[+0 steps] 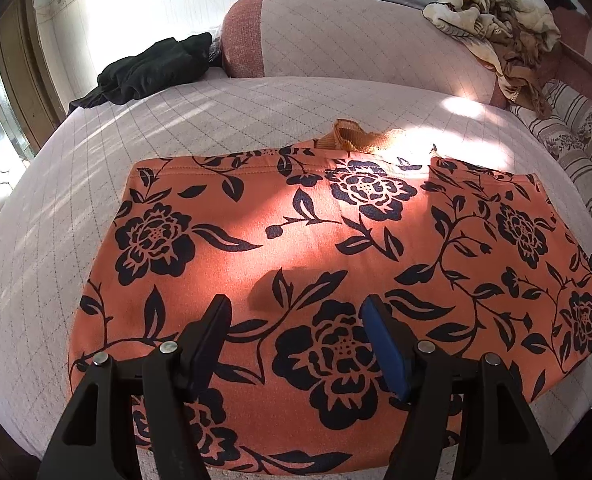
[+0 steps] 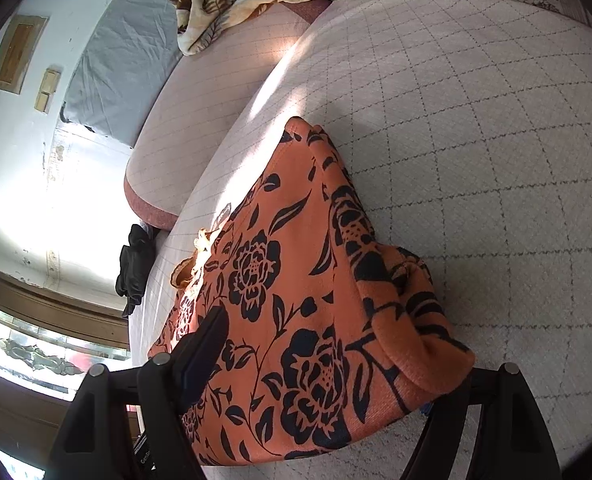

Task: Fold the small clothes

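Observation:
An orange garment with black flowers point(image 1: 316, 236) lies spread flat on the quilted bed point(image 1: 224, 112). A ribbed orange trim point(image 1: 348, 138) pokes out at its far edge. My left gripper point(image 1: 300, 322) hovers open over the near part of the cloth, which lies flat below its fingers. In the right wrist view the same garment point(image 2: 296, 280) has a bunched, raised side edge draped over the right finger. That finger is almost hidden. The left finger point(image 2: 210, 340) rests over the cloth. My right gripper point(image 2: 320, 356) stands wide open, its pads not pressing the cloth.
A black garment point(image 1: 152, 72) lies at the bed's far left edge. A pink bolster point(image 1: 336, 40) runs along the back with a brown patterned blanket heap point(image 1: 492, 20) at its right end. Striped floral bedding point(image 1: 568, 140) sits at the right. Quilted surface point(image 2: 476, 140) stretches beyond the garment.

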### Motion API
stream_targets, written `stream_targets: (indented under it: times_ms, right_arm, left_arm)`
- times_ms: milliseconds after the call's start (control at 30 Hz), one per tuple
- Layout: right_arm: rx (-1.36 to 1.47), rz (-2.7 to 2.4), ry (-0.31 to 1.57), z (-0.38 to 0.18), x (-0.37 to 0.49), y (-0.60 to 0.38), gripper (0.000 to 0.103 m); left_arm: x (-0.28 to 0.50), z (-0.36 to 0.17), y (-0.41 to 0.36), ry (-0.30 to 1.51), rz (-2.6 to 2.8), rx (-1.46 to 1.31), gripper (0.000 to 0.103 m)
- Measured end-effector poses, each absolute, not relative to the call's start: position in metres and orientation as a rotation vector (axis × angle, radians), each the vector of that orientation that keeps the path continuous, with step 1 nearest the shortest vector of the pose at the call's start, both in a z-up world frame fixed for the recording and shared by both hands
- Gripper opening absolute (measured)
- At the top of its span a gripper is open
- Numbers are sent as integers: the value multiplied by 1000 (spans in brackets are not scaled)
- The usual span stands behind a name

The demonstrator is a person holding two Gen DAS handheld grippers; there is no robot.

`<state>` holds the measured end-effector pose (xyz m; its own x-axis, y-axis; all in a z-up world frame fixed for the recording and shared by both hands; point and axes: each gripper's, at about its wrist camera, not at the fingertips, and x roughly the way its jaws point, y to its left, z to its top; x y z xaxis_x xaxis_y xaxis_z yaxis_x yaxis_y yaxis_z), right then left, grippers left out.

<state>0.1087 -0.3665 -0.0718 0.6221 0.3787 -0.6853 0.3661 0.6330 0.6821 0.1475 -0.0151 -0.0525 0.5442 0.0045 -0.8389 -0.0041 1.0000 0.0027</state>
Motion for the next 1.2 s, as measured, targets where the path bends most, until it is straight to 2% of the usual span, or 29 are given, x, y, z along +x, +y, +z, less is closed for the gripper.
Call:
stream_targets:
  times_ms: [233, 300, 600, 700, 800, 867, 900, 967, 1033, 1100, 1200]
  right_arm:
    - [917, -2, 949, -75, 107, -369, 80]
    - [919, -7, 959, -80, 107, -369, 80]
    - [874, -21, 965, -78, 108, -363, 80]
    - [840, -30, 972, -77, 109, -359, 79]
    - [798, -40, 979, -76, 113, -355, 78]
    - [770, -58, 986, -77, 114, -354, 71]
    - [763, -68, 988, -78, 114, -354, 65]
    - [717, -89, 1003, -79, 118, -353, 40]
    - [688, -83, 1027, -80, 123, -352, 23]
    - [608, -98, 1017, -63, 128, -345, 16]
    - [465, -72, 943, -16, 134, -314, 15]
  left_arm:
    - [159, -67, -22, 1033, -2, -5, 69]
    - [162, -76, -25, 1014, 12, 31, 73]
    - [160, -61, -19, 979, 22, 23, 74]
    - [169, -80, -18, 996, 26, 40, 81]
    - [169, -70, -17, 1023, 25, 22, 80]
    - [163, -61, -14, 999, 18, -9, 80]
    - [160, -60, -13, 979, 18, -7, 80]
    - [160, -79, -16, 974, 21, 50, 81]
    - [156, -85, -14, 931, 1, 67, 85]
    - [155, -72, -4, 992, -31, 2, 83]
    - [136, -39, 36, 928, -9, -136, 83]
